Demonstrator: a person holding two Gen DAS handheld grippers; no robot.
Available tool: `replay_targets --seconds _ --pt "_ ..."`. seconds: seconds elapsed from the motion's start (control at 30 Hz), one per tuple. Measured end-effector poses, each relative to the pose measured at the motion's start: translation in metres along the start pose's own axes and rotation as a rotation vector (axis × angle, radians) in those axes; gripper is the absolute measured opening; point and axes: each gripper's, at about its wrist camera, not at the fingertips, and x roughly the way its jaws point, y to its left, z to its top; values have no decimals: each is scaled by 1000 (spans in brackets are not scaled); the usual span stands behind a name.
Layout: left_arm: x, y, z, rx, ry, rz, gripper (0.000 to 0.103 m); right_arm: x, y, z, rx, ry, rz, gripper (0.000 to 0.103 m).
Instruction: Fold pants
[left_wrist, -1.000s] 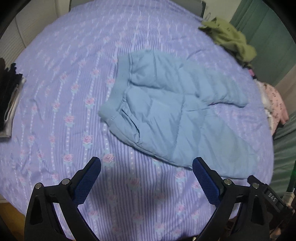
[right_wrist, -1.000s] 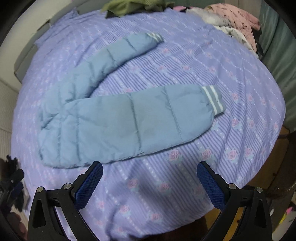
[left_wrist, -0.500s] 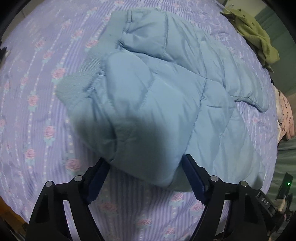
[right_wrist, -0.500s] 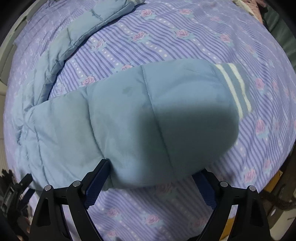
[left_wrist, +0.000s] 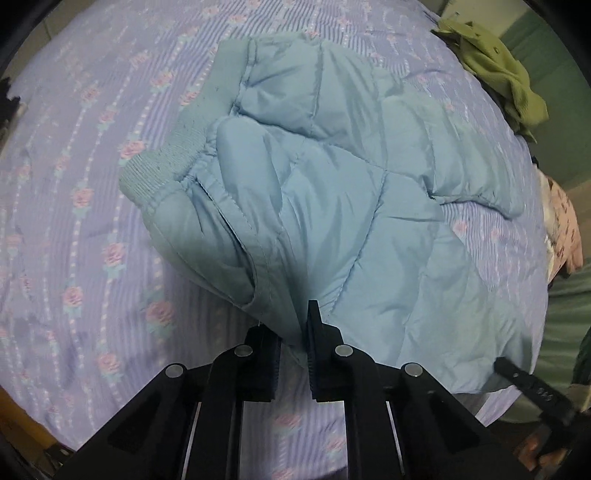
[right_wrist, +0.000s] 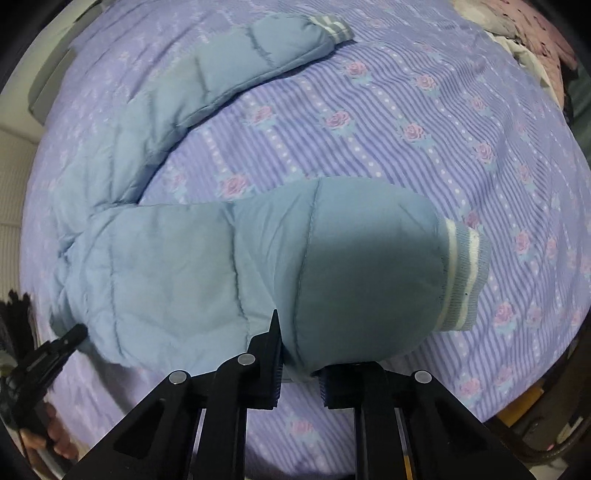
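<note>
Light blue quilted pants lie spread on a purple rose-print bedsheet. Their ribbed waistband is at the left in the left wrist view. My left gripper points down at the near hip edge. Its jaws are closing and the pads pinch a fold of fabric there. In the right wrist view the near leg ends in a white-striped cuff. My right gripper is closing too, its pads pinching that leg's near edge beside the cuff. The far leg curves away behind.
An olive green garment lies at the bed's far right, and pink printed clothes lie along the right edge. Dark items sit at the far left. The bed's near edge runs just below both grippers.
Both grippers came down from above the sheet onto the pants and went from wide open to pinched on the near edge, the left at the hip and the right by the cuff.
</note>
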Motion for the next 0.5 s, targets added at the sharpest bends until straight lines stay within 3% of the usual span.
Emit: replay_targets --seconds 0.23,0.37,0.5 --pt "-23 15 -41 29 13 54 13 -17 12 -26 -106 111 32 16" --pt "-36 14 -49 -20 20 61 13 -37 32 -2 -178 41 15 16" --pt "-48 3 -24 -99 -7 53 12 -56 39 24 -199 -36 23 16"
